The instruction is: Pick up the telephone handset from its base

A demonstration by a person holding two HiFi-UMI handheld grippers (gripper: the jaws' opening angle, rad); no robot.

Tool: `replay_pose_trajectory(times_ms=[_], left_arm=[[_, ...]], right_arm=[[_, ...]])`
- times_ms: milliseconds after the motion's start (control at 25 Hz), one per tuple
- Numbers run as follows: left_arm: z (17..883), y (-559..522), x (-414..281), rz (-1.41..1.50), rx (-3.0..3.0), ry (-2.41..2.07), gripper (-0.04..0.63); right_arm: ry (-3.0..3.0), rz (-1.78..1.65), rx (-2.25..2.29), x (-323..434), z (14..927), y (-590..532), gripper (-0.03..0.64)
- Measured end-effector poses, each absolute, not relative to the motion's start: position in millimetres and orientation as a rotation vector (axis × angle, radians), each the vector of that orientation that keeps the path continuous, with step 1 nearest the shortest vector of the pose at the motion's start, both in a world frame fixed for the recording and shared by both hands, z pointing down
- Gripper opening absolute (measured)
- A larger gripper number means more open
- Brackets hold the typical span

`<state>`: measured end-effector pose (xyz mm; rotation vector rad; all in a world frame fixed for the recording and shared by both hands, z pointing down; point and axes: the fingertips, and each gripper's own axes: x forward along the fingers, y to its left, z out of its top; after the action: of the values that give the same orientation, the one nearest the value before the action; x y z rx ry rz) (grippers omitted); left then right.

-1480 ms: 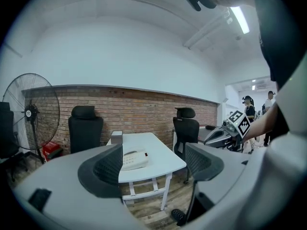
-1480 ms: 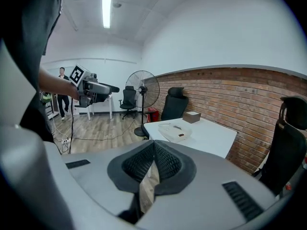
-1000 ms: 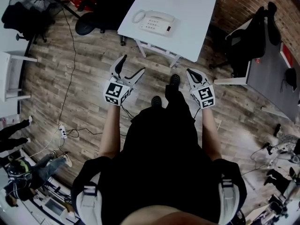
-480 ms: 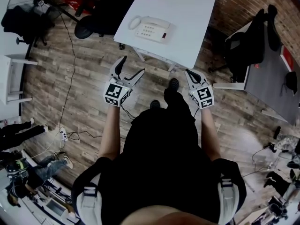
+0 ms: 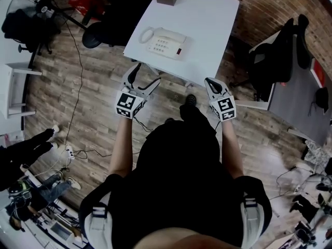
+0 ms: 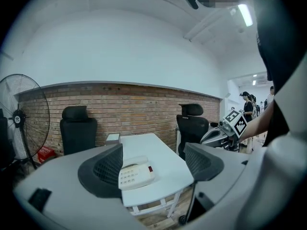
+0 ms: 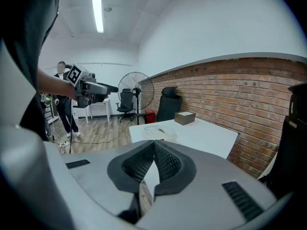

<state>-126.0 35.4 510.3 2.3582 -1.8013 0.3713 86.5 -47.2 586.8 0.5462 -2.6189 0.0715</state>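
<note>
Left gripper (image 5: 146, 72) jaws apart, empty; right gripper (image 5: 211, 82) jaws together, empty. Handset (image 5: 147, 34) sits on its base (image 5: 168, 42) on worktop (image 5: 210, 19), well ahead. Approach step, prob.; next: bring left gripper fwd, straddle handset.

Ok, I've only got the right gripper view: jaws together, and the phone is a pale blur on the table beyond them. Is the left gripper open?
Observer: Yes. The left gripper view shows the left gripper with its jaws wide apart and nothing between them.
Operator: Is the handset on the phone?
Observer: Yes. In the head view the handset lies in its cradle at the left end of the telephone base.
Operator: Are we close enough to grab it?
Observer: Probably not. The head view shows the left gripper and the right gripper over the wooden floor, short of the table edge.
</note>
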Motion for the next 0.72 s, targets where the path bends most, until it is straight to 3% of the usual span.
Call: replay_pose_trajectory(times_ms=[720], left_arm=[[500.1, -50.0, -143.5, 0.371, 2.282, -1.873, 0.406]], right_arm=[[-2.624, 0.052, 0.371, 53.1, 581.0, -148.0, -0.002]])
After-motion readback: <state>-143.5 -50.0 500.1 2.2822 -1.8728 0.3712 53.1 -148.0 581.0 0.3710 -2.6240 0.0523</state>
